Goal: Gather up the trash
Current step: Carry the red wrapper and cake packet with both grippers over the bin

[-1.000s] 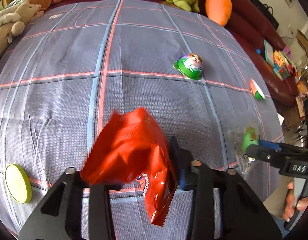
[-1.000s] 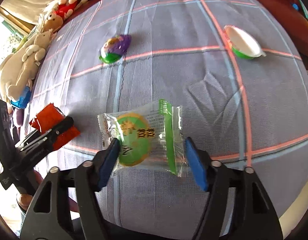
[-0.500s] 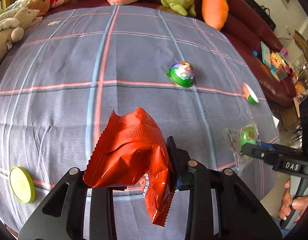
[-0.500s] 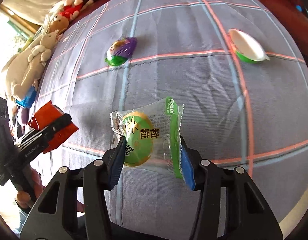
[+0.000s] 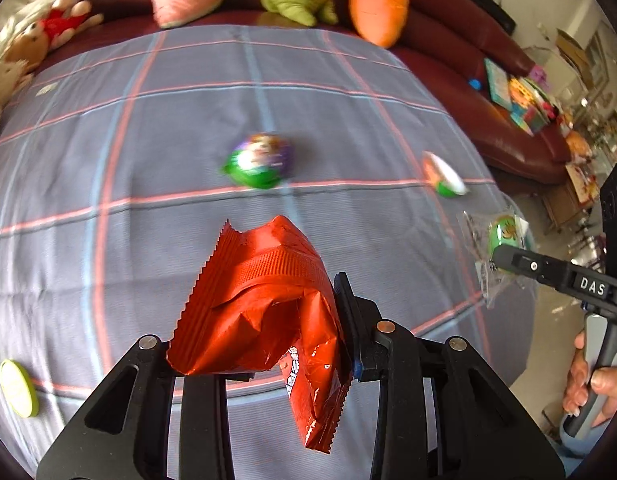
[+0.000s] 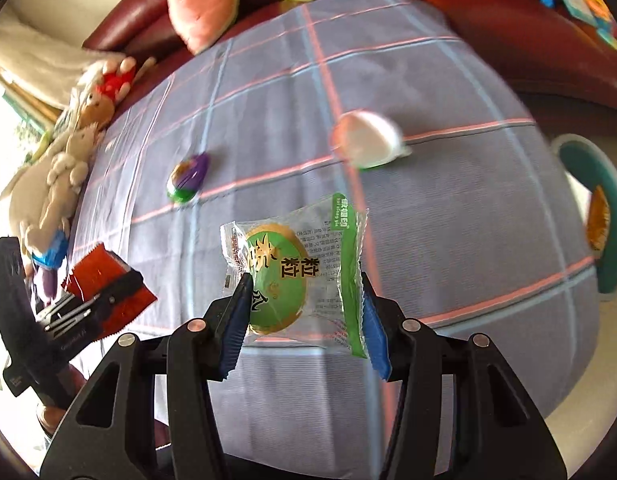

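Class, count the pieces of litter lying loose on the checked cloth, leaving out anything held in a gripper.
3: a purple-green cup mid-cloth, a white-lidded cup to its right, a yellow-green disc at the near left edge. Others may be hidden.

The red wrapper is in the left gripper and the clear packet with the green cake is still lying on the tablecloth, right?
Not quite. The red wrapper is in the left gripper, but the clear packet is not lying on the tablecloth. The right gripper has it pinched between its blue pads, lifted off the cloth, as the right wrist view shows.
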Action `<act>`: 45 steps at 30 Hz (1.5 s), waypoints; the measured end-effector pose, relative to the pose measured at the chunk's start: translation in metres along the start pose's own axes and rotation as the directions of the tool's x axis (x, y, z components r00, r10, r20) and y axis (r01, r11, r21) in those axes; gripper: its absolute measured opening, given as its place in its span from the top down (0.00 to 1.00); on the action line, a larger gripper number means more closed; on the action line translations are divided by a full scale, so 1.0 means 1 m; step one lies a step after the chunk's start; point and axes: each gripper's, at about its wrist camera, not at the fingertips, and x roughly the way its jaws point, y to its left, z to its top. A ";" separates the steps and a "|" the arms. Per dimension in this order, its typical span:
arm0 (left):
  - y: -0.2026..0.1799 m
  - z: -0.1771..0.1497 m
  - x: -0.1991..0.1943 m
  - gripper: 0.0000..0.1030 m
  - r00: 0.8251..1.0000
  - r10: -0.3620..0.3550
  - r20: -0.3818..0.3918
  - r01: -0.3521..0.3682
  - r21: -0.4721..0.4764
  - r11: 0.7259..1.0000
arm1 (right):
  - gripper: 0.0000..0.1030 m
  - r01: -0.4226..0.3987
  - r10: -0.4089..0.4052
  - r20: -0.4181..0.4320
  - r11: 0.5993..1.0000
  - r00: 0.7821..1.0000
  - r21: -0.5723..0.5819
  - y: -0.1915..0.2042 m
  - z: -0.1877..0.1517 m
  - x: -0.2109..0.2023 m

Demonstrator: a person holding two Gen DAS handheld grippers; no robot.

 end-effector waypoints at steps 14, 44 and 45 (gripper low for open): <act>-0.153 0.041 0.048 0.68 0.983 -0.170 -0.071 0.182 0.228 0.956 | 0.53 0.014 -0.066 0.201 0.968 0.977 0.249 -0.142 0.011 -0.086; -0.419 0.061 0.177 0.42 0.949 -0.168 -0.268 0.290 0.527 0.798 | 0.51 0.088 -0.240 0.226 0.843 0.944 0.531 -0.340 0.018 -0.149; -0.421 0.061 0.178 0.29 0.952 -0.162 -0.259 0.280 0.532 0.799 | 0.51 0.089 -0.242 0.224 0.841 0.944 0.533 -0.342 0.018 -0.149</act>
